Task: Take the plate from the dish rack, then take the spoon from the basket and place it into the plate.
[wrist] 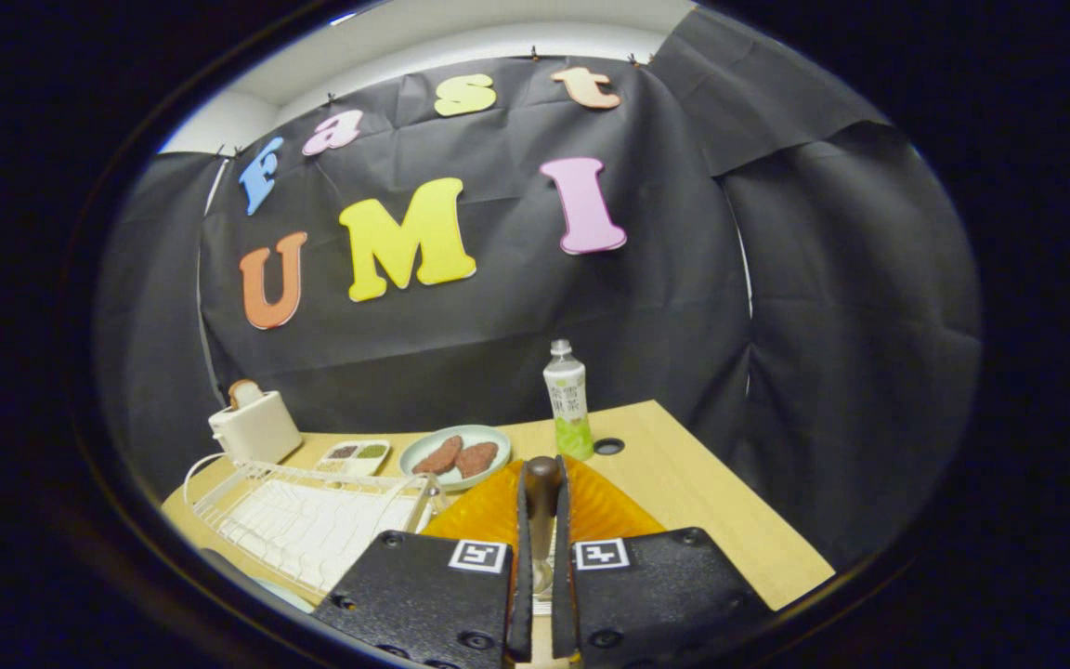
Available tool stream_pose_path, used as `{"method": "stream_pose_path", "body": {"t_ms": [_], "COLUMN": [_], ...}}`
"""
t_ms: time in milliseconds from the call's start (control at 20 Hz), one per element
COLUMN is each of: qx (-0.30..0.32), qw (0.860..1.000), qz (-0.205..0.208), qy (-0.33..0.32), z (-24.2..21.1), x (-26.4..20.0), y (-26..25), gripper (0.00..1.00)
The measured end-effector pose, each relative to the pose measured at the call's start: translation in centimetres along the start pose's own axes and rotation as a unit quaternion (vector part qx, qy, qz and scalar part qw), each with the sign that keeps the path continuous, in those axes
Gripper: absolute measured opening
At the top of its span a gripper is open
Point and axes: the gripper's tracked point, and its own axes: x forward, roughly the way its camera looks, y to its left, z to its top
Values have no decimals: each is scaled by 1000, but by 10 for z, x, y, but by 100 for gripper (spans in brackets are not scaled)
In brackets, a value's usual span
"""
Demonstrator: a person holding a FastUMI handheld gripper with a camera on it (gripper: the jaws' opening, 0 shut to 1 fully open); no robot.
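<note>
A light wooden worktop (684, 492) with a round dark cable hole (608, 446) is seen in front of the black cloth wall of the booth. On the near left part of the worktop a white wire dish rack (303, 520) is placed, with its wires running toward the claw. An amber, ribbed, translucent plate (600, 511) is located directly ahead of the claw, partly hidden behind its two fingers, and lies beside the rack, not in it. The claw (541, 557) is clenched: both fingers are drawn close together and a spoon with a dark brown rounded wooden handle (541, 492) is gripped between them, the handle end projecting beyond the fingertips and standing over the amber plate. The lower part of the spoon is seen in the narrow gap between the fingers, where a pale metallic section is faintly visible. A white box-shaped toaster (254, 426) with a brown slice protruding from its top is positioned at the far left corner of the worktop, beyond the rack. A pale green round dish (454, 453) carrying two reddish-brown oval patties is set beyond the amber plate, between the toaster and a clear plastic bottle (567, 400). The bottle, with a white cap and a pale green label, stands upright near the cable hole. A small white compartment tray (354, 455) holding dark and green contents lies between the toaster and the green dish.
</note>
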Motion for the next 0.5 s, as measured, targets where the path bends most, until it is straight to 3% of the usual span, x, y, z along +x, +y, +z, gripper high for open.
{"method": "stream_pose_path", "body": {"t_ms": [200,500], "qx": [-39,-20], "qw": [998,997], "qz": [-4,38], "qy": [-46,-59], "z": [42,59], "x": [-34,-101], "y": [17,67], "gripper": [13,13]}}
